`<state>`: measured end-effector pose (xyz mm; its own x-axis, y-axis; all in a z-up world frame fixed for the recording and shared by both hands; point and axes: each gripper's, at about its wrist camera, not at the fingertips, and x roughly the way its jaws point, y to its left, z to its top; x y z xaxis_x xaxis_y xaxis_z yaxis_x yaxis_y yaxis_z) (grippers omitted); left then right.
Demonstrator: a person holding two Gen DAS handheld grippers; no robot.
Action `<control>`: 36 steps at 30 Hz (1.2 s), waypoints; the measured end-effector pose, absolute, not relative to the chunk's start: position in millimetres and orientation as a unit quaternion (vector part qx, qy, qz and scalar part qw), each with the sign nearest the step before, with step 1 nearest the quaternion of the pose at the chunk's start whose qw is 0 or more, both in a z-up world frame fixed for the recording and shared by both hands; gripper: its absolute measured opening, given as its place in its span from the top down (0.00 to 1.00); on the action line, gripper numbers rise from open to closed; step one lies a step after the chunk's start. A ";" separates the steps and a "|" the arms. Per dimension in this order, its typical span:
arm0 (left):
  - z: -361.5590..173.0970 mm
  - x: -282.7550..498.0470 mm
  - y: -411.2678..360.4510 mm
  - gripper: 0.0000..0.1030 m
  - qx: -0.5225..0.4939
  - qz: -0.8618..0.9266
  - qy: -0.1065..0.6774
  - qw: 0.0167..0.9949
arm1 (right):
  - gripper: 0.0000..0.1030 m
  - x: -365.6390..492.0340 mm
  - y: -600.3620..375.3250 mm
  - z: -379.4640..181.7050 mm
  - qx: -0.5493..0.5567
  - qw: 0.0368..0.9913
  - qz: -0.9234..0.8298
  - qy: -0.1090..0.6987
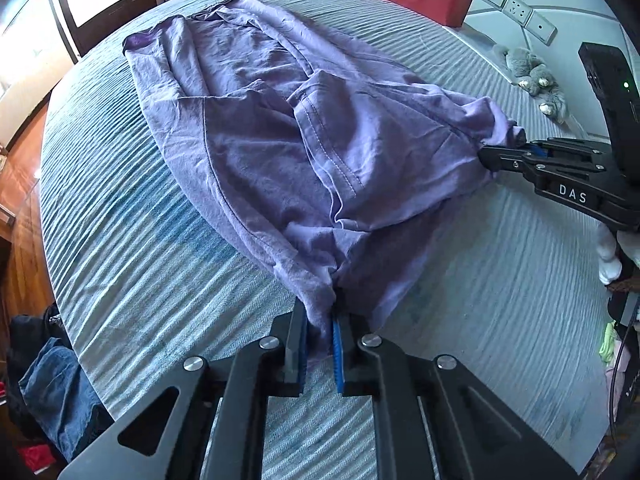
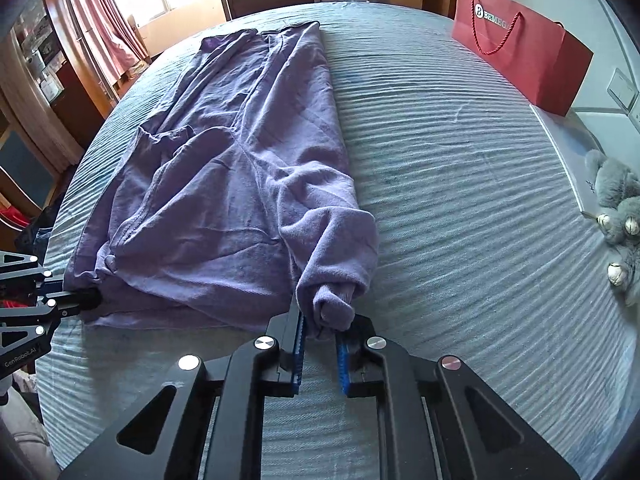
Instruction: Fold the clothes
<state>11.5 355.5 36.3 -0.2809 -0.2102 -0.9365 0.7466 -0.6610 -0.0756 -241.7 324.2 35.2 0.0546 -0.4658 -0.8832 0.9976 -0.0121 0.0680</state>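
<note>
Purple garment [image 1: 260,128], one, pinched by two hand-held grippers [image 1: 320,332].

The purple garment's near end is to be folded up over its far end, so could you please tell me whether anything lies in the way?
Nothing visible does. Both grippers, left and right, already pinch the purple garment; the red bag and plush toy sit well off to one side.

My left gripper [image 1: 320,332] points steeply down, its jaws closed on a bunch of the cloth [image 1: 280,140]. My right gripper [image 2: 320,334] also points steeply down and pinches another corner. In the left view, a white-gloved hand [image 1: 610,258] holds the right gripper.
</note>
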 end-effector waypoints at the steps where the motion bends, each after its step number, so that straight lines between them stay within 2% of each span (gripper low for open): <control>1: 36.4 12.4 355.7 0.94 0.509 -0.757 0.264 0.313 | 0.88 -241.8 324.4 36.2 0.390 0.613 -0.596 0.341; 11: 70.8 22.2 335.9 0.95 0.480 -0.791 0.247 0.288 | 0.89 -243.1 323.0 66.5 0.389 0.617 -0.611 0.308; 17: 106.9 22.5 267.9 0.95 0.451 -0.811 0.255 0.273 | 0.89 -238.4 297.9 104.2 0.372 0.627 -0.624 0.282; 22: 130.3 28.8 181.8 0.95 0.429 -0.829 0.257 0.248 | 0.89 -224.7 238.3 130.5 0.344 0.627 -0.640 0.281; 29: 135.6 20.1 16.1 0.95 0.427 -0.843 0.254 0.206 | 0.89 -212.1 101.9 155.5 0.323 0.619 -0.664 0.269; 36: 109.2 4.8 -113.5 0.95 0.472 -0.825 0.265 0.163 | 0.89 -214.2 -62.0 116.8 0.382 0.585 -0.651 0.296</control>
<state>4.8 -113.5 109.2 -0.5004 -0.0188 -0.8656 0.5197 -0.8062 -0.2829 -214.2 -62.0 116.8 -0.0232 -0.5352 -0.8444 0.9882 -0.1404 0.0618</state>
